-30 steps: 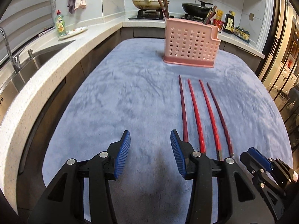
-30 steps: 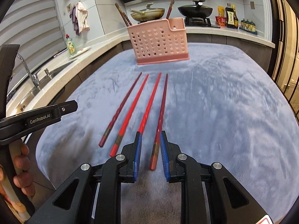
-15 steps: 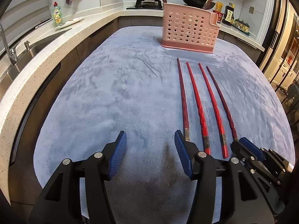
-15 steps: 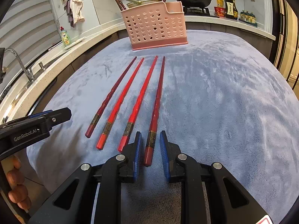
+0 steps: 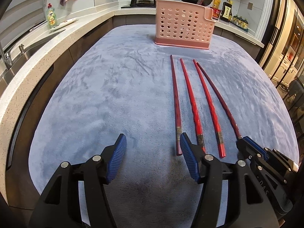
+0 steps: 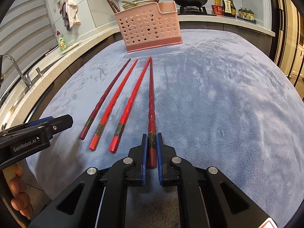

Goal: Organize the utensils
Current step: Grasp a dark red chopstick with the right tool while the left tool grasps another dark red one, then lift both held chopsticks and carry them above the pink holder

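Right gripper clamped the rightmost chopstick by its thick butt end.
Left gripper was opening, nothing between; chopsticks looked stiff, light, probably slippery.

Red chopsticks — pink holed basket

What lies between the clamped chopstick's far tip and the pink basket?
Only bare blue cloth separates the clamped chopstick from the pink basket, as the right wrist view shows.
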A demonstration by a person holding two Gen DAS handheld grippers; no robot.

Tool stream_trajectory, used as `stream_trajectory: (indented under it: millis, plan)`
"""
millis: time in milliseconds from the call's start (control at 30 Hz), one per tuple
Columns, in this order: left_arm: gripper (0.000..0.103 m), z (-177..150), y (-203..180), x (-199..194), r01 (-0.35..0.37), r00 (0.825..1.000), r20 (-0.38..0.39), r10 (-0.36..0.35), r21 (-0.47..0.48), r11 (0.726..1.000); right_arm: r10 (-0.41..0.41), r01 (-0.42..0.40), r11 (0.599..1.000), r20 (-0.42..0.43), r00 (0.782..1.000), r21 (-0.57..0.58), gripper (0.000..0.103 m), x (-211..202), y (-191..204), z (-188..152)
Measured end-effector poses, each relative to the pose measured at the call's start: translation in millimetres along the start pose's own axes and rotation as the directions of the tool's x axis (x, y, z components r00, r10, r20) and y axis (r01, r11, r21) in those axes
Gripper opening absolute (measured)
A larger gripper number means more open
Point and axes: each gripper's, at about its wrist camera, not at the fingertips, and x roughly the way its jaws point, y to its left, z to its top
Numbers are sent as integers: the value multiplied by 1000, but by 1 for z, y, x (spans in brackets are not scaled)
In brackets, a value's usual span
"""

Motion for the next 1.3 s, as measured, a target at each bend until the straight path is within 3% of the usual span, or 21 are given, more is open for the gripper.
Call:
stream_trajectory:
  millis: [200,533,633,800,833,1300]
  plan:
    - [55,-3,-7,14,23,999,-35,-23,0,1000,2,-2,1000,1,1000,11,8,-2,-4,-1]
    - [51,-5,-11,27,0,999,-45,0,10,1000,5,-5,1000,2,1000,15,8,-2,-5,-2]
    - [44,-5,-12,28,-6,999,-42,7,16,1000,4,-4,1000,1,1000,13,8,-2,-5,-2]
    - [13,-4,-10,27,-13,999,-40,13,22,1000,6,-6,1000,1,1000,16,8,-2,-5,-2]
    - [11,-4,-9,27,-9,999,-42,10,21,1000,6,-6,1000,1,1000,17,8,-2,-5,-2]
    - [9,3,3,2,36,999,-23,-36,-16,999,5,-9,999,65,998,48,8,-32,-12,9]
